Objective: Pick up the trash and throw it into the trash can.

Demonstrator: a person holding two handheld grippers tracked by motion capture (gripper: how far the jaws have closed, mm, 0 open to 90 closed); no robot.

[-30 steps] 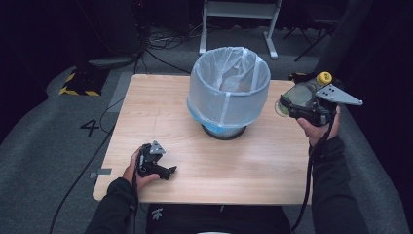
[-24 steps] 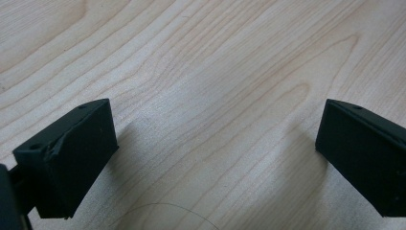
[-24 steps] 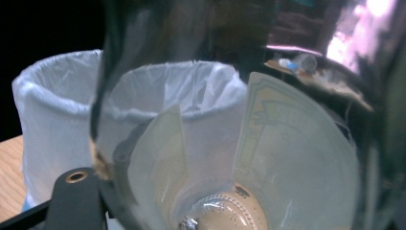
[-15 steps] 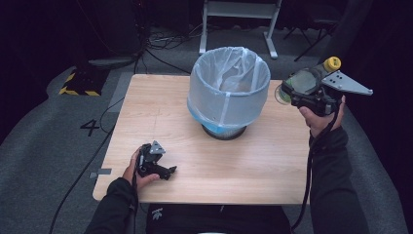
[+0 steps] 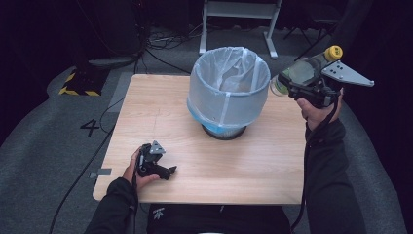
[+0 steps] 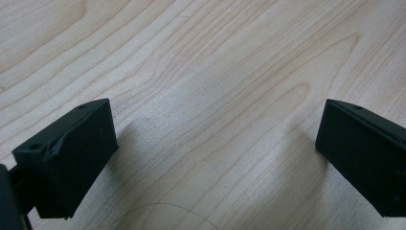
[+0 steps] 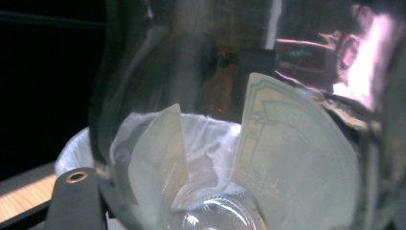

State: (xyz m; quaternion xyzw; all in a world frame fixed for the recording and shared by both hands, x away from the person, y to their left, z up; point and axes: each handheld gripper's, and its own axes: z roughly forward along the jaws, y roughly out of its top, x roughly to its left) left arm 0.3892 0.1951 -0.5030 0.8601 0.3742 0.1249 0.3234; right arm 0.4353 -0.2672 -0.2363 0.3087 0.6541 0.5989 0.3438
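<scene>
A clear plastic bottle (image 5: 297, 75) with a yellow cap and a torn pale label is clamped in the right hand-held gripper (image 5: 287, 84), held in the air just beside the right rim of the bin (image 5: 229, 92), its base pointing toward the bin and its cap away. The bin is round, lined with a thin, crinkled, translucent white bag, and stands near the middle of the light wooden desk (image 5: 272, 161). In the right hand-held gripper view the bottle (image 7: 268, 143) looms close, glossy and see-through, with reflections on its wall, curled pieces of label, and the bag-lined bin (image 7: 76, 148) visible through it. The left hand-held gripper (image 5: 168, 170) rests low on the desk near its front left edge; its own view shows two matte black jaws spread wide apart with nothing between them, over smooth wood grain (image 6: 206, 86).
</scene>
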